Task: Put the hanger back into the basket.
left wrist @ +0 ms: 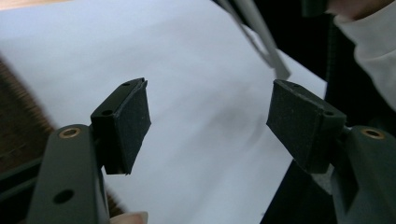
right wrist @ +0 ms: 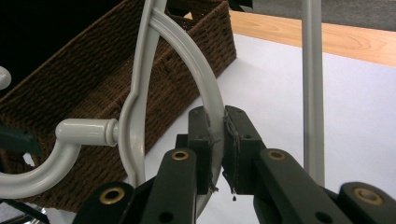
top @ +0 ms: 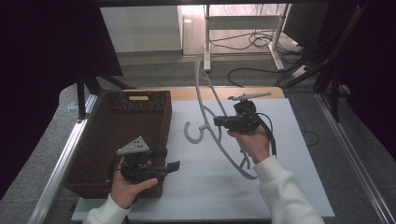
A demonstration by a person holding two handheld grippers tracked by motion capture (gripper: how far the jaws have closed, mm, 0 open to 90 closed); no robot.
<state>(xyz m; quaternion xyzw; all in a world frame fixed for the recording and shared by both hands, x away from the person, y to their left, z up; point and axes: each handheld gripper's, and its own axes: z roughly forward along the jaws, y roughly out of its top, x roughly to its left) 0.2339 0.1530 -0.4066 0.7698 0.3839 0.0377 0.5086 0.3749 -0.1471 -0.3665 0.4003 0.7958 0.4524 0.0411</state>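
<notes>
The white hanger is clamped by the right gripper; the left gripper is held open, apparently beside the wicker basket.

basket left on table; hanger right of it.

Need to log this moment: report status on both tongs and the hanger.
Right tongs shut on grey hanger, held above the white mat. Left tongs open, nothing between them, by the wicker basket. Nothing in the way.

The right gripper has its fingers clamped on the grey hanger, beside a wicker basket.
</notes>
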